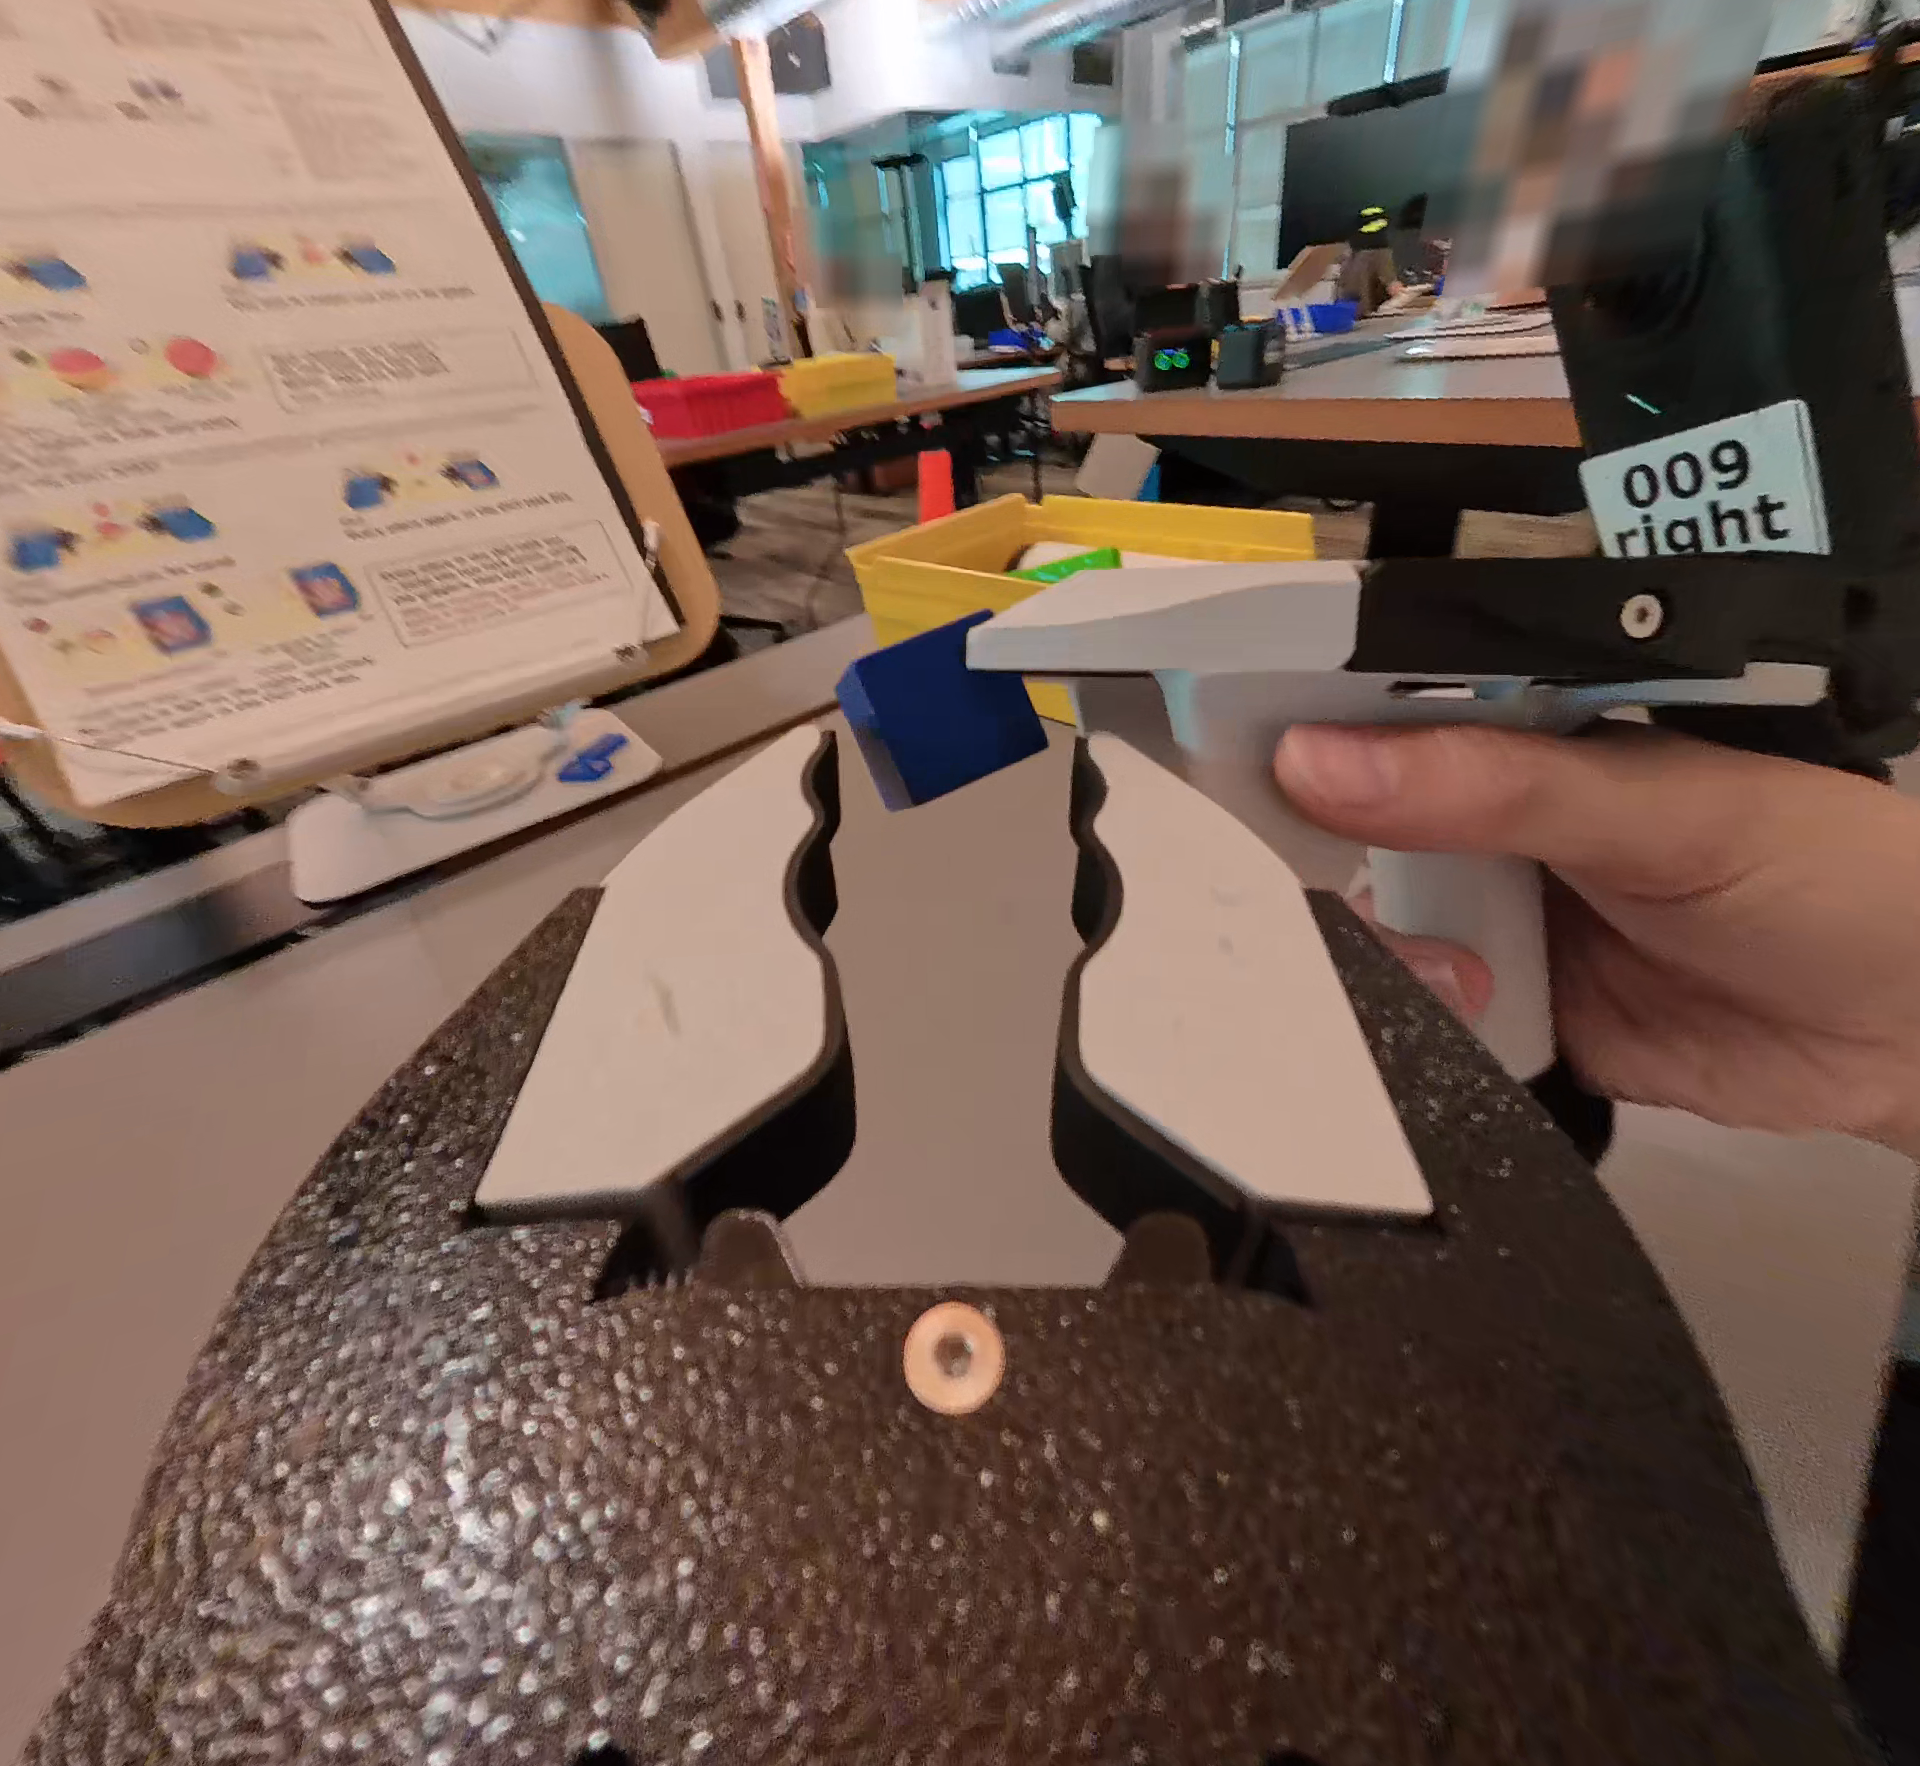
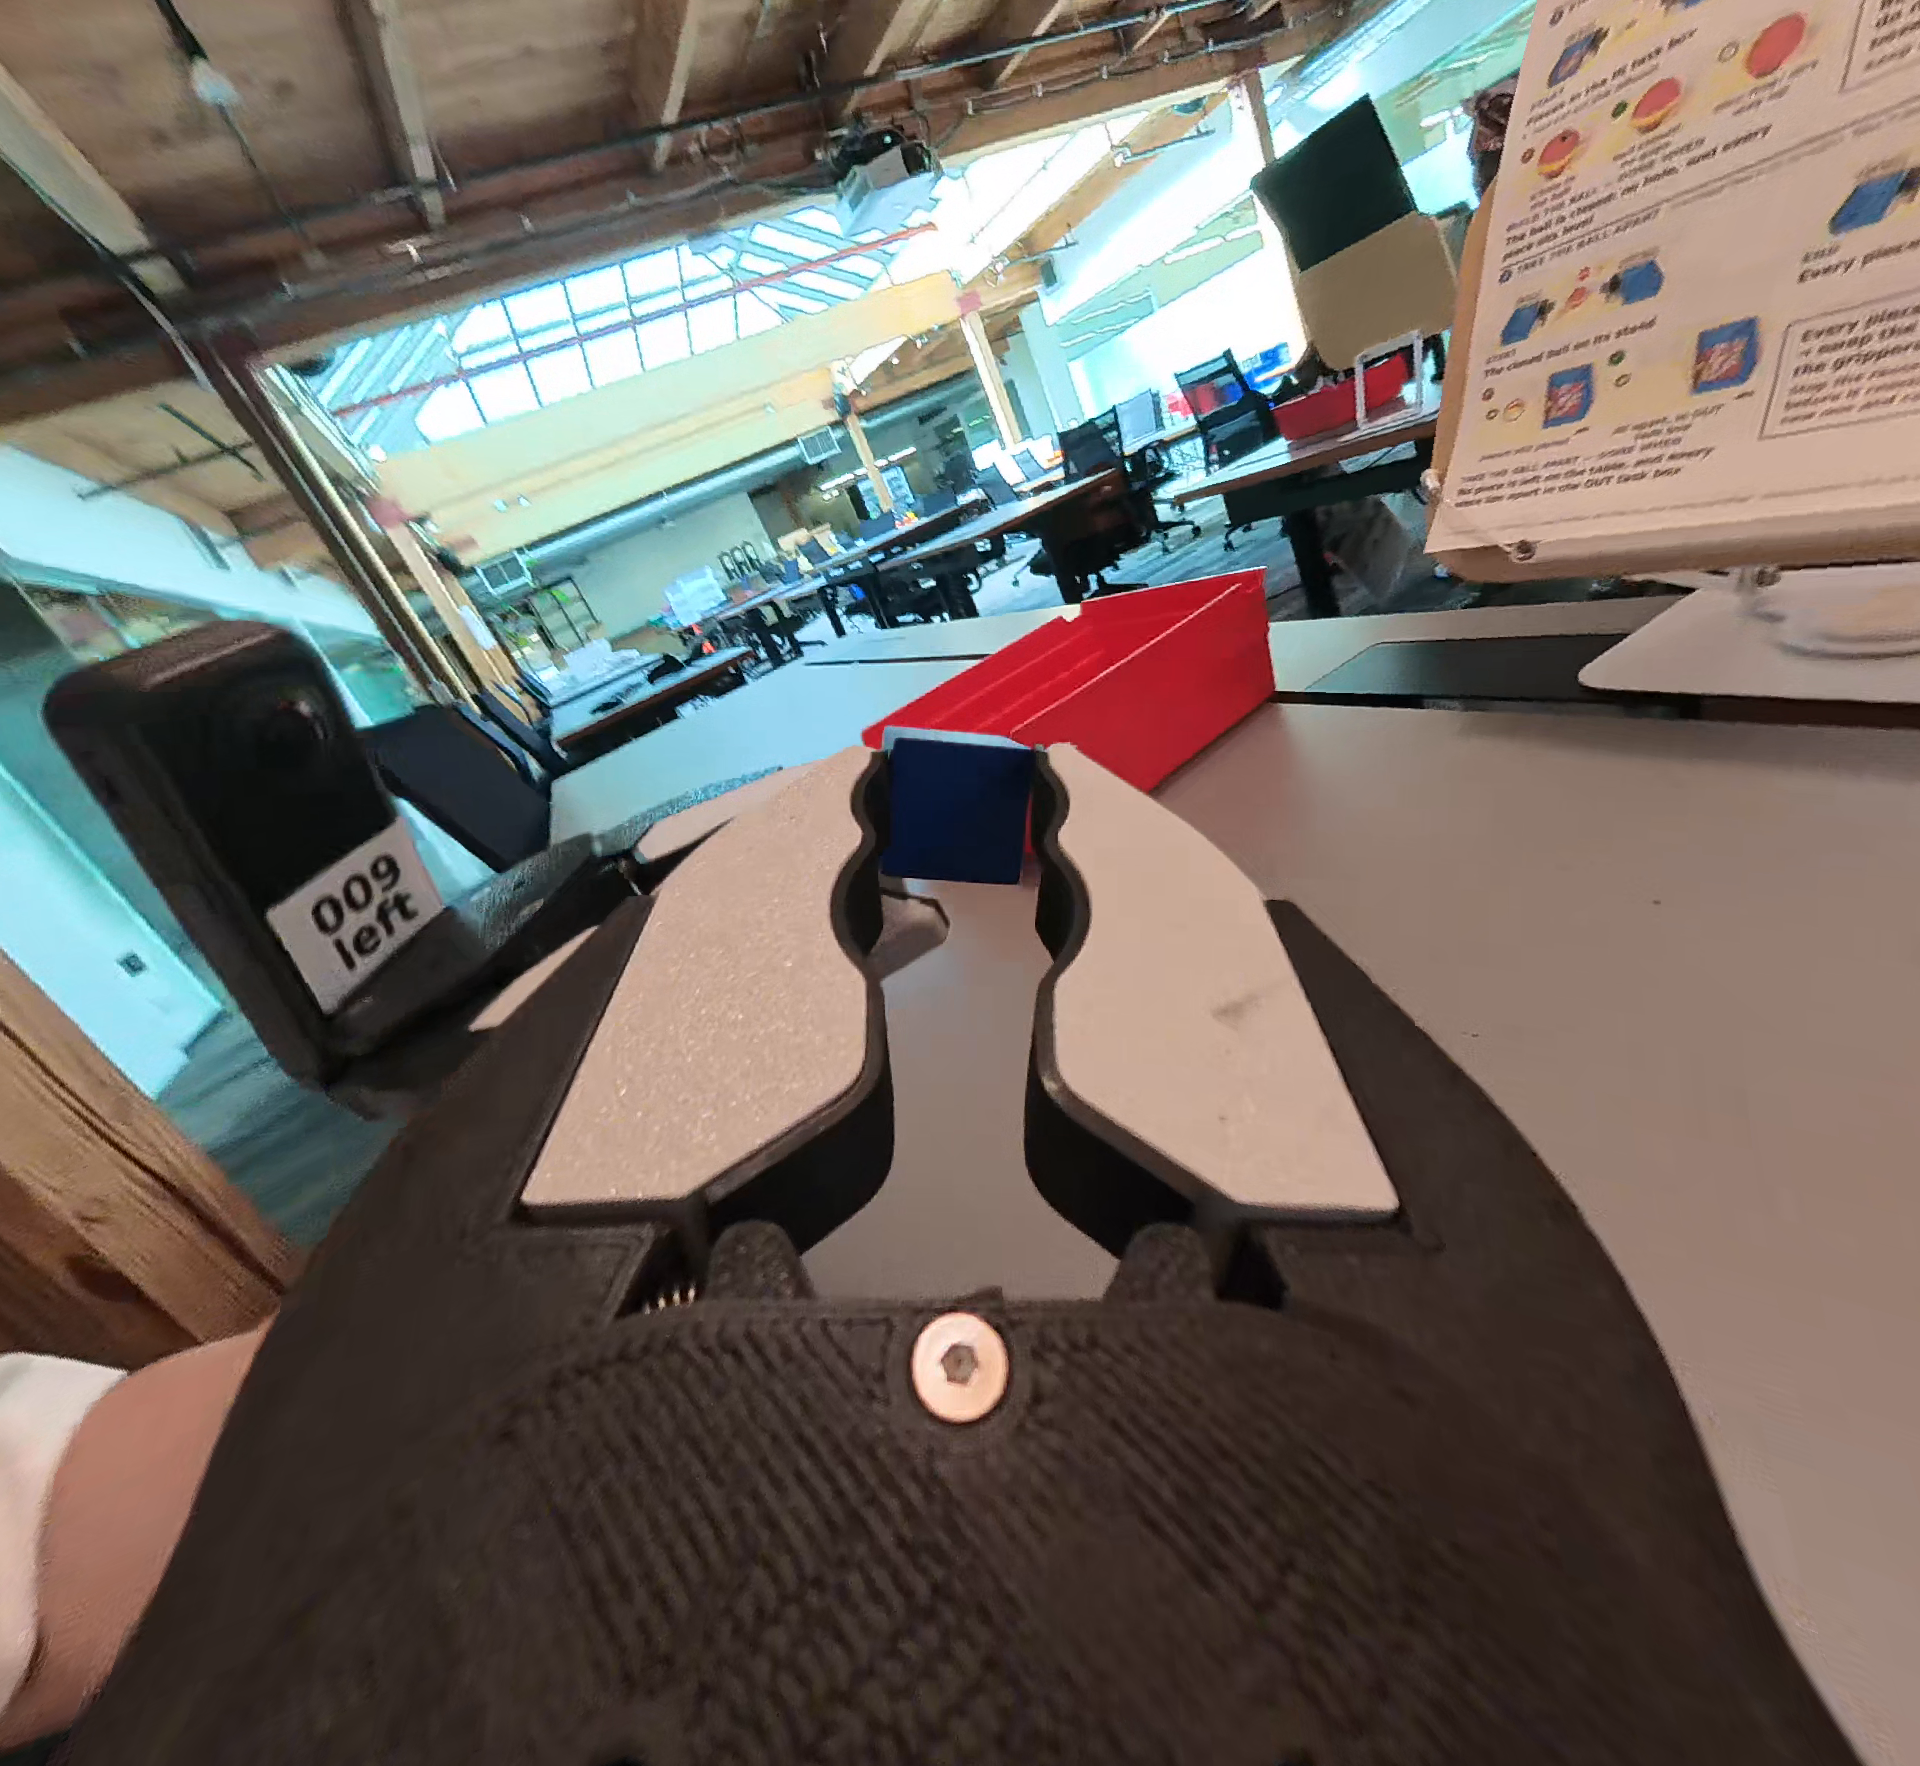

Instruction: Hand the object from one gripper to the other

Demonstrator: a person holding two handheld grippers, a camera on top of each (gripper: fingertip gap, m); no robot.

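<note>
A blue block (image 1: 940, 708) is pinched between the white fingers of my right gripper (image 1: 987, 667), which reaches in from the right in a person's hand (image 1: 1621, 916). In the right wrist view the right gripper (image 2: 958, 781) is shut on the blue block (image 2: 956, 823) at its fingertips. My left gripper (image 1: 951, 776) is open and empty, and the block hangs tilted right at its fingertips, partly between them. I cannot tell whether they touch. The left gripper's black camera housing (image 2: 239, 833) shows at the left of the right wrist view.
A yellow bin (image 1: 935, 573) holding green and white things stands behind the block. A red bin (image 2: 1122, 677) lies on the grey table (image 2: 1558, 885). An instruction board (image 1: 260, 366) on a white stand is at the left; it also shows in the right wrist view (image 2: 1714, 210). Both grippers' tips are close together, under 4 cm apart.
</note>
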